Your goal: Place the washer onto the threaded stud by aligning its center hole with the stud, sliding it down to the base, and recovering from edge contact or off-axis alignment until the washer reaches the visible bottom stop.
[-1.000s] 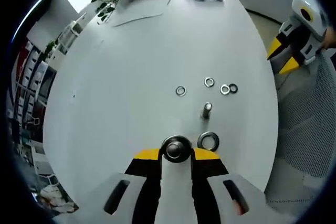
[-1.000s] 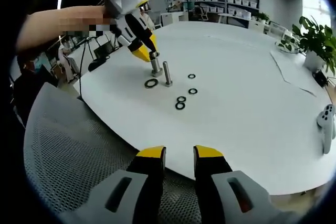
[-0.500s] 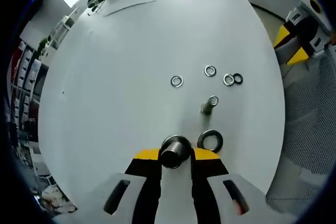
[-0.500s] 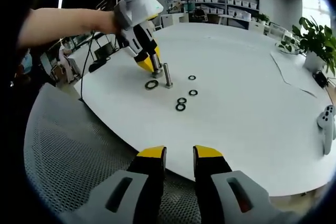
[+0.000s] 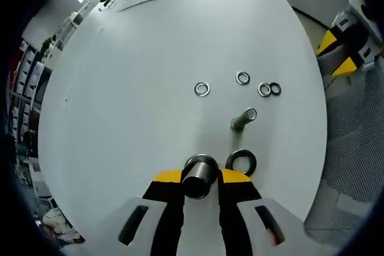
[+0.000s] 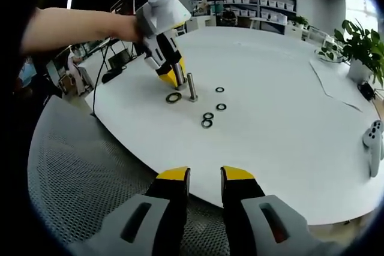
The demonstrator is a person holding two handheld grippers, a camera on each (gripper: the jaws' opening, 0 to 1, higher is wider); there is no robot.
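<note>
My left gripper [image 5: 200, 178] has its yellow-tipped jaws closed on a short metal cylinder [image 5: 198, 175], low over the round white table [image 5: 132, 118] near its edge. A large dark steel washer [image 5: 241, 161] lies flat just beside it, the upright threaded metal stud [image 5: 243, 119] close behind, bare. Four small steel washers [image 5: 202, 89] lie further in. My right gripper [image 6: 205, 179] hovers off the table's edge over grey mesh [image 6: 90, 172], jaws slightly parted, empty. Potted plant [image 6: 360, 43] and shelving [image 6: 264, 4] beyond

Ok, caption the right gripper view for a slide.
Left gripper holds a metal cylinder beside the upright stud on the white table, loose washers nearby.
</note>
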